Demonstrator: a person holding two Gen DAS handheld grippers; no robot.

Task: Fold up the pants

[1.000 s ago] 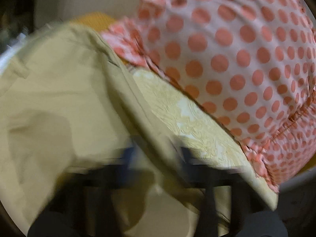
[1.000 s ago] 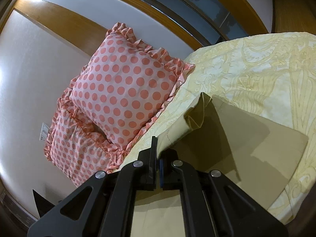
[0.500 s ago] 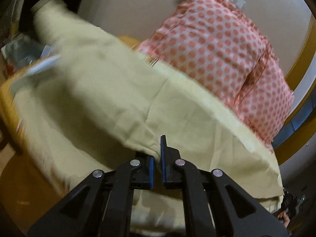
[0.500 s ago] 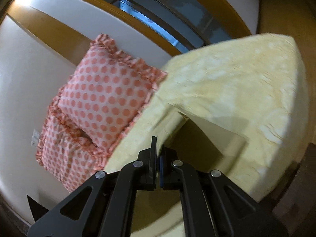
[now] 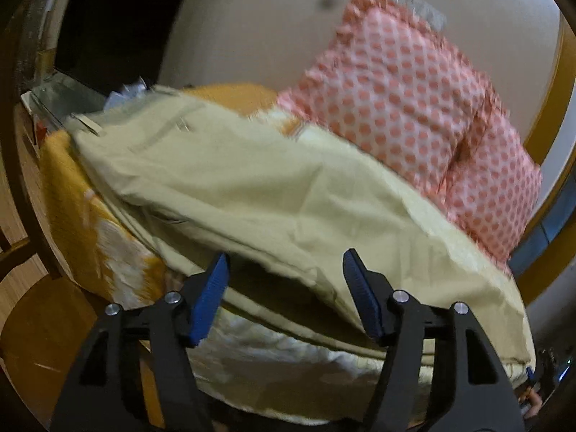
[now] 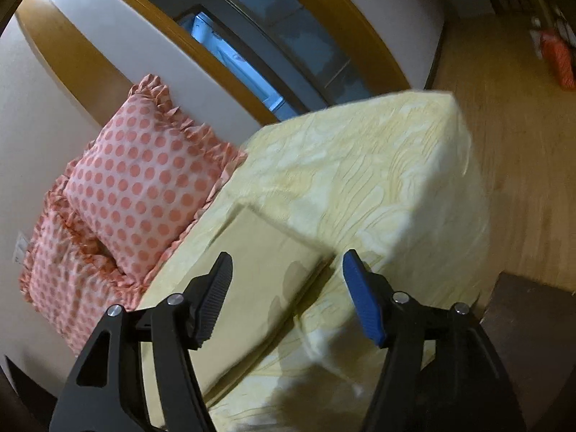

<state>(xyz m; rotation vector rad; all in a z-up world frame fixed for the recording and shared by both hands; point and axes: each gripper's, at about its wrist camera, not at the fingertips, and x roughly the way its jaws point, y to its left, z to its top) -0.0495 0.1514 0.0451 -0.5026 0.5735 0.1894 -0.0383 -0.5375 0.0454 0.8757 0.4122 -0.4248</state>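
The khaki pants (image 5: pixel 259 194) lie folded over on the bed, waistband end toward the far left in the left wrist view. In the right wrist view the pants (image 6: pixel 266 262) lie flat as a folded rectangle on the pale yellow bedspread (image 6: pixel 378 180). My left gripper (image 5: pixel 286 270) is open and empty, with the near folded edge of the pants just beyond its fingers. My right gripper (image 6: pixel 288 270) is open and empty, above the pants' right edge.
Two pink polka-dot pillows (image 6: pixel 140 187) lean on the white wall at the bed's head, also in the left wrist view (image 5: pixel 406 108). An orange blanket (image 5: pixel 93 223) hangs at the bed's left side. Wood floor (image 6: pixel 514 136) lies past the bed's right edge.
Both grippers were shut on the pants' fabric and have opened, letting it go. The lifted cloth now lies flat on the bed and both grippers have drawn back a little.
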